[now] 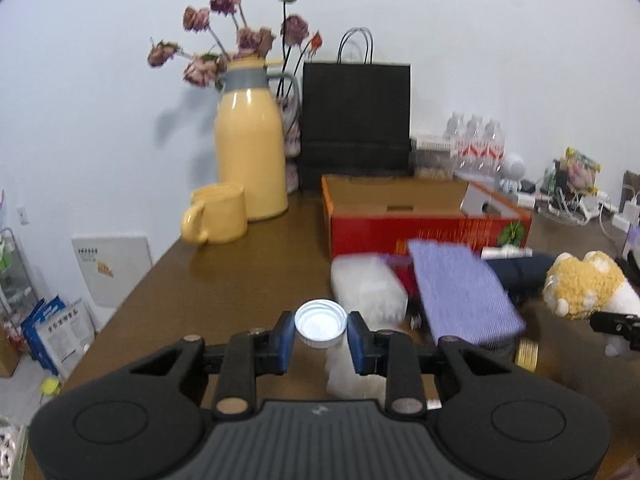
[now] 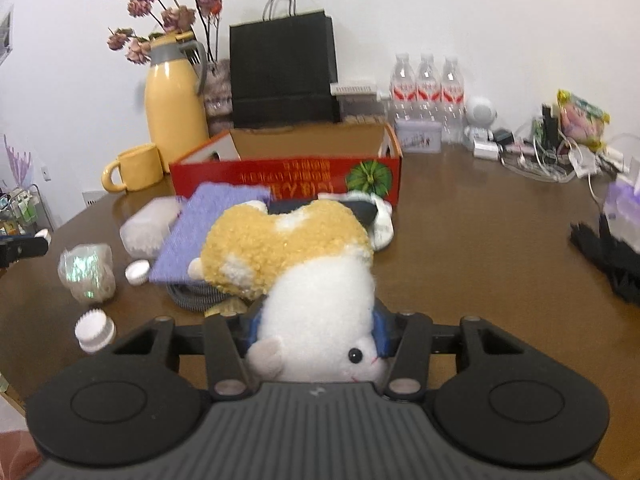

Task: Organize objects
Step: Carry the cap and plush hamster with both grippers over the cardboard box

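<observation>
**Both grippers loaded: a white cap on the left, a plush toy on the right**

The left gripper [image 1: 321,338] is closed to a narrow gap, its blue pads clamped on either side of a small white bottle cap [image 1: 320,323], open side up, above the brown table [image 1: 224,280]. The right gripper [image 2: 318,334] stands about half open, its pads pressed into the white belly of a plush toy [image 2: 304,264] with a yellow curly back, which lies head toward the camera.

Just beyond the toy lies a purple woven cloth [image 2: 208,236], and behind it an open red cardboard box [image 2: 288,178]. The box carries yellow printed characters, upside down and too blurred to read, and a green pumpkin-like picture.

At the back wall stand three clear water bottles [image 2: 428,88] with red labels, their writing illegible. One black paper bag [image 2: 282,68], one yellow jug [image 2: 174,100] holding dried roses and one yellow mug [image 2: 134,168] stand to the left. Two more white caps lie loose on the table, one small [image 2: 136,272] and one ridged [image 2: 95,330], beside a crumpled clear bottle [image 2: 86,268].
</observation>
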Available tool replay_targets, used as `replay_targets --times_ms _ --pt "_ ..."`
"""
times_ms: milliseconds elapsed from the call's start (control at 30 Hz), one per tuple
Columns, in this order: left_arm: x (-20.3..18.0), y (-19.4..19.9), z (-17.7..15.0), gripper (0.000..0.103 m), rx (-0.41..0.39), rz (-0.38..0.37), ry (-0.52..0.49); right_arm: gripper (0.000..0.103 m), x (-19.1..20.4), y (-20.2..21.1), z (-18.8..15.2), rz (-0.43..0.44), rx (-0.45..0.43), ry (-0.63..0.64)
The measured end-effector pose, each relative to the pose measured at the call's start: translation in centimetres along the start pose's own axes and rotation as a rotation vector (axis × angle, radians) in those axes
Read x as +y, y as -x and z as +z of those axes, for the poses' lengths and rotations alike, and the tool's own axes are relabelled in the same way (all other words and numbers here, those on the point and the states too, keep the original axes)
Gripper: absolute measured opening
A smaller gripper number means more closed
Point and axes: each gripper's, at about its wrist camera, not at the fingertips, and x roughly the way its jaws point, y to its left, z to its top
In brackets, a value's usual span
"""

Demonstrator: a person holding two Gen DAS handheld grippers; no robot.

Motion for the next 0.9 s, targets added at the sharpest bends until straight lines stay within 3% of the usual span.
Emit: replay_targets --times_ms 200,433,700,900 --pt "-1.3 -2.4 4.3 0.027 -0.041 -0.045 -0.010 0.050 0.3 -1.0 3.5 0.018 -0.050 0.038" --pt "-3.4 -7.2 9.0 0.027 -0.028 -0.105 -0.008 0.050 0.2 -4.3 8.4 0.026 -0.079 0.065" --pt "-6.1 -14.9 15.2 0.027 -0.015 -0.077 -0.060 0.050 -1.3 -10.9 14.0 0.040 -0.049 0.055" --pt "-7.8 -21.5 18.6 0.027 0.057 -0.100 -0.059 0.050 -2.1 -16.5 17.3 0.038 -0.016 0.070"
